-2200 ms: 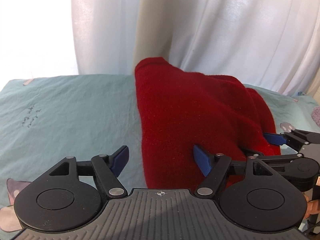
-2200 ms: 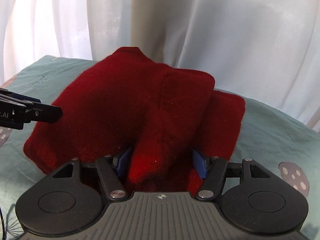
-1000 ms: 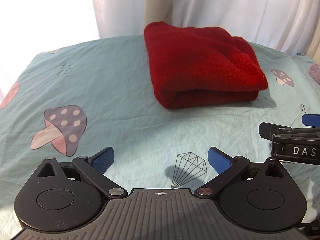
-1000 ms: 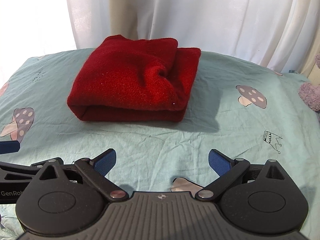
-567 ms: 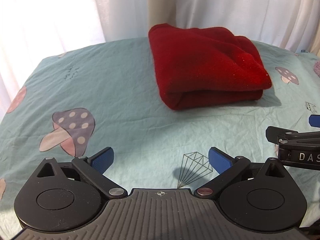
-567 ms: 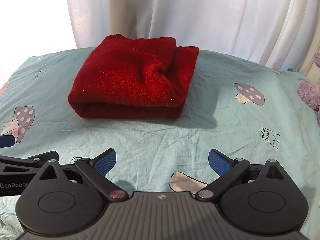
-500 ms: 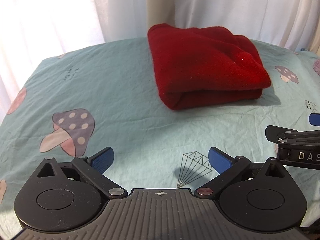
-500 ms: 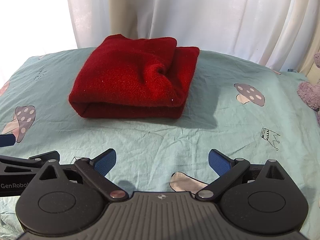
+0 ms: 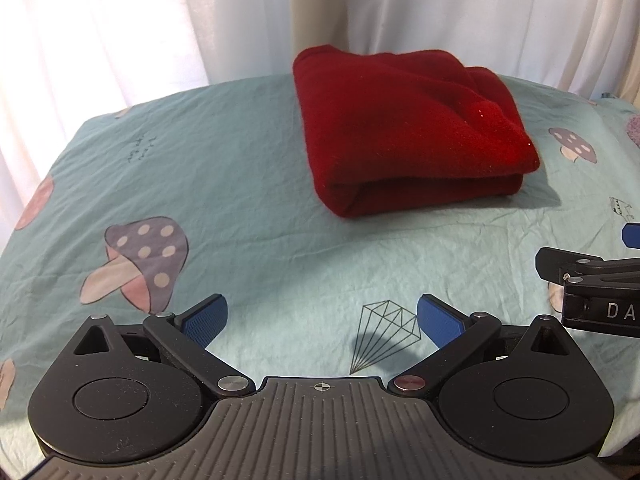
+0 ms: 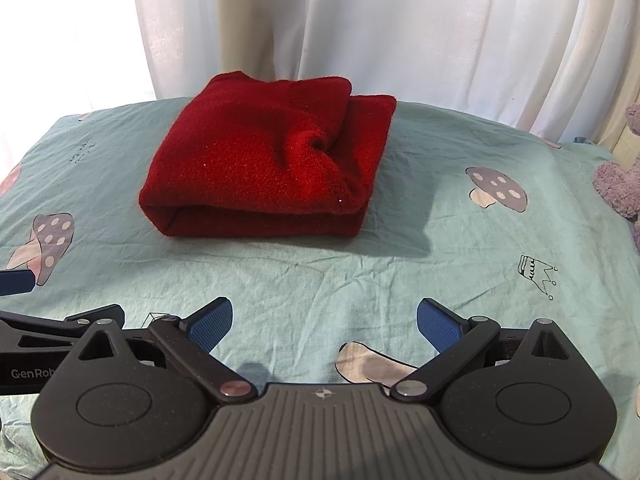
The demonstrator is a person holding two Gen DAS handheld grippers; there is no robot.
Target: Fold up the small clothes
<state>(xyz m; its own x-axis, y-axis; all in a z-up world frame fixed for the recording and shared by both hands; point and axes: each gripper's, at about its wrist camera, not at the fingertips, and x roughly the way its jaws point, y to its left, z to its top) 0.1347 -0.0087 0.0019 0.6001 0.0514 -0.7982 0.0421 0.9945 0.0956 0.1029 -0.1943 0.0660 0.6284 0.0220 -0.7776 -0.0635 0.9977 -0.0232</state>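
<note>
A red fleece garment (image 9: 408, 128) lies folded into a thick rectangle on the light teal sheet (image 9: 248, 184), toward the far side by the curtain. From the right wrist view the same folded garment (image 10: 268, 164) shows a rumpled tuck on its right half. My left gripper (image 9: 322, 318) hovers open over the sheet, well short of the garment, with nothing between its blue pads. My right gripper (image 10: 324, 322) is open too and holds nothing. Each gripper shows at the edge of the other's view.
The teal sheet (image 10: 460, 264) carries mushroom, diamond and crown prints. White curtains (image 9: 400, 8) hang close behind the garment. A purple plush toy (image 10: 620, 184) sits at the right edge. Bare sheet lies between the grippers and the garment.
About two seconds ago both grippers were at the garment, the right one with cloth between its fingers. Both have since drawn back, and the garment lies folded and still.
</note>
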